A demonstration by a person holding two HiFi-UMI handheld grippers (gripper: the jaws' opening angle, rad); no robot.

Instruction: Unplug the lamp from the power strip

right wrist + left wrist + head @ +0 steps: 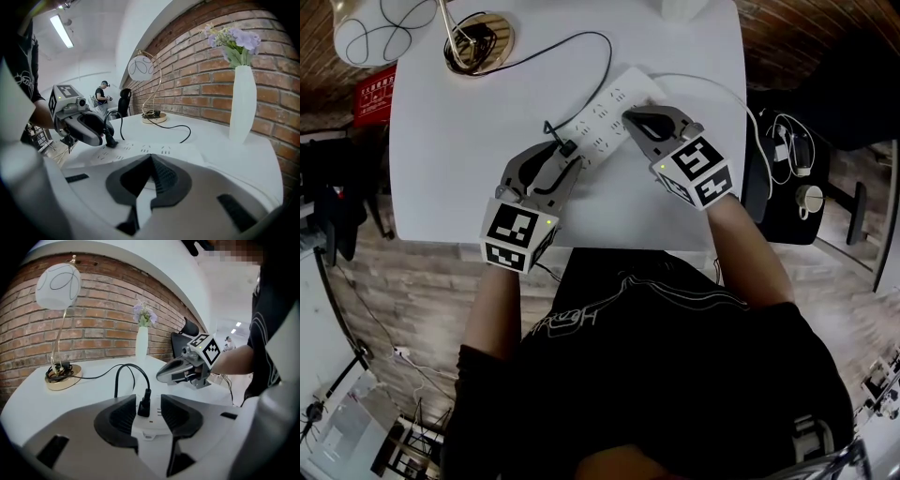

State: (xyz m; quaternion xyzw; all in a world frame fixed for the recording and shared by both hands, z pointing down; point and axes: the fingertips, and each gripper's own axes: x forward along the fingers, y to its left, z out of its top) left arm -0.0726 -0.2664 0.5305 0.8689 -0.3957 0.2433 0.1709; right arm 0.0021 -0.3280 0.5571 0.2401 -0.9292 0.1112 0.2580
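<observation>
1. Plug [144,406], black and upright, sits seated in the white power strip [605,117], in a socket near the end closest to you.
2. Your left gripper [149,400] straddles that plug with its jaws spread wide. A gap shows on each side, so the pads do not press on it.
3. Your right gripper [151,158] has its jaws closed together with nothing between them, and its tips are low over the strip, farther along it.
4. The black cord [591,42] loops from the plug across the white table [459,169] to the gold base of the lamp [58,287], which stands well apart at the far left corner.
</observation>
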